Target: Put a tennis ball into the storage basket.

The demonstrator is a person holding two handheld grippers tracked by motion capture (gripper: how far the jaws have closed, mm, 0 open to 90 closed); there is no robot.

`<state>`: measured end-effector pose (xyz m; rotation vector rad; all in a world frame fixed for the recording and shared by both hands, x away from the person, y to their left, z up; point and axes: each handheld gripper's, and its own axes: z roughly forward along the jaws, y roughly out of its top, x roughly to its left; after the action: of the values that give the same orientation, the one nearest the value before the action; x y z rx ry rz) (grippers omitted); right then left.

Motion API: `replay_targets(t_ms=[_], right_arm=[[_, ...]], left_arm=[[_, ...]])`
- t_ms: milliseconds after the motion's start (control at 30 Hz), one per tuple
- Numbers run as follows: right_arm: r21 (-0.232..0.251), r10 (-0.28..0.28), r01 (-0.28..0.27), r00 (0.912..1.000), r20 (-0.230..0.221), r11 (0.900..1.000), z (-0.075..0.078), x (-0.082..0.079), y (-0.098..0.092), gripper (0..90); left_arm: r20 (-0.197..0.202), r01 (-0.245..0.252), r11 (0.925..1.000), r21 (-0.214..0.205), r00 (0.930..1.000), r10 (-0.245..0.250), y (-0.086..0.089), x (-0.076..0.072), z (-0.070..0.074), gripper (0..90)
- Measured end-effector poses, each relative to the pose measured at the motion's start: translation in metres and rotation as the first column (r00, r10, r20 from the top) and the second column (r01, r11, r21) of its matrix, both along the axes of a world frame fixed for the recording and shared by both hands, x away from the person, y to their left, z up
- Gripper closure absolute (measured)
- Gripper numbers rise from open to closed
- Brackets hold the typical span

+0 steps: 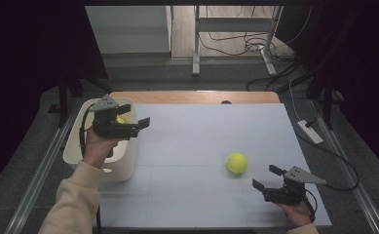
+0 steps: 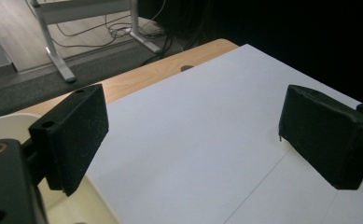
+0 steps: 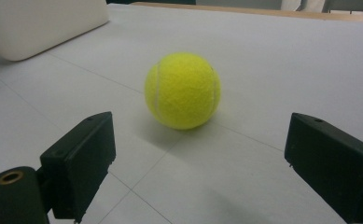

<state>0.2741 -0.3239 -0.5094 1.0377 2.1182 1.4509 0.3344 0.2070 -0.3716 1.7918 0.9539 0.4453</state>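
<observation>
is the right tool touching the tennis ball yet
Apart. In the right gripper view the tennis ball sits on the table ahead of the right tool, with bare white surface between it and both open jaws.

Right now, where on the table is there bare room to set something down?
Free: the white mat between the bin and the tennis ball, and its far half up to the wooden edge. Crowded: around the ball, where the right gripper stands open.

fuzzy felt tennis ball (image 3: 183, 90); matt white table (image 1: 201, 146) w/ wood edge; smooth plastic bin (image 1: 123, 168).
</observation>
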Motion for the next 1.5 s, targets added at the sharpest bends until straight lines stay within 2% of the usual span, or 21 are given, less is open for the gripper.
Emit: replay_targets(t_ms=[400, 733, 867, 1167, 1500], right_arm=[[-0.004, 0.001, -0.001, 1.0000, 0.001, 1.0000, -0.001, 0.002, -0.002, 8.9], [-0.002, 0.004, -0.004, 1.0000, -0.003, 1.0000, -0.001, 0.003, 0.000, 8.9], [-0.005, 0.008, -0.008, 1.0000, -0.005, 1.0000, -0.001, 0.004, 0.003, 8.9], [-0.008, 0.019, -0.019, 0.9998, 0.001, 0.9998, 0.000, 0.005, 0.008, 8.9], [-0.012, 0.022, -0.022, 0.9998, 0.000, 0.9997, -0.001, 0.002, 0.007, 8.9]], left_arm=[[0.004, 0.037, 0.9991, 0.022, 0.9993, -0.037, -0.018, 0.000, -0.004, 9.4], [0.005, 0.080, 0.9966, 0.017, 0.9968, -0.080, -0.032, 0.000, -0.005, 9.4], [-0.007, 0.093, 0.9955, 0.018, 0.9957, -0.093, -0.039, 0.002, -0.007, 9.4], [-0.002, 0.132, 0.9906, 0.036, 0.9912, -0.132, -0.055, 0.002, -0.008, 9.4], [-0.029, 0.166, 0.9843, 0.059, 0.9859, -0.165, -0.072, 0.008, -0.014, 9.3]])
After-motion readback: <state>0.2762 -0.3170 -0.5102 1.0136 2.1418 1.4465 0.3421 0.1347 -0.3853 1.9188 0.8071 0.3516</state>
